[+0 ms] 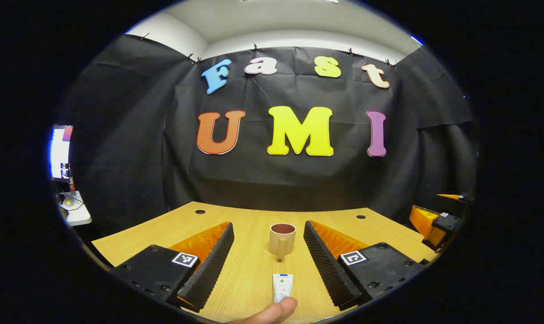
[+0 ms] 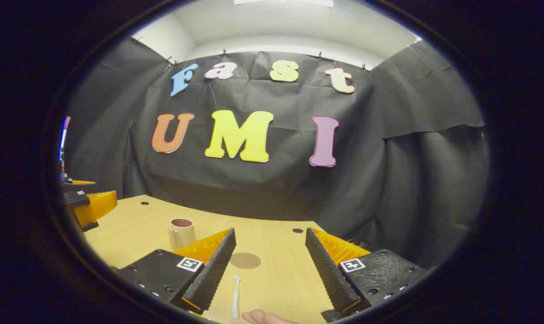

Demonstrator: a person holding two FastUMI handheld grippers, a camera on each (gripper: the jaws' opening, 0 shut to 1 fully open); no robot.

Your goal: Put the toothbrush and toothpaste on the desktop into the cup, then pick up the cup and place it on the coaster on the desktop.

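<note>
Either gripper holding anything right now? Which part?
Nothing held. Left gripper open above the toothpaste; right gripper open, toothbrush lying on the desktop.

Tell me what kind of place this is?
Likely a staged recording booth, not a home: black cloth wall behind a wooden desk, with just a cup, toothpaste and toothbrush set out.

Black cloth wall (image 1: 298,180) hangs ahead of fingers, pinned by clips along top edge, folds draping down both sides. White wall (image 1: 173,33) and white ceiling (image 2: 280,20) above cloth; ceiling light panel (image 2: 283,2) at top. Light wooden desktop (image 1: 249,270) runs between and beyond fingers, round dark holes near far edge. Lit screen (image 1: 60,153) far left of fingers, small white table (image 1: 76,211) below it.
</note>
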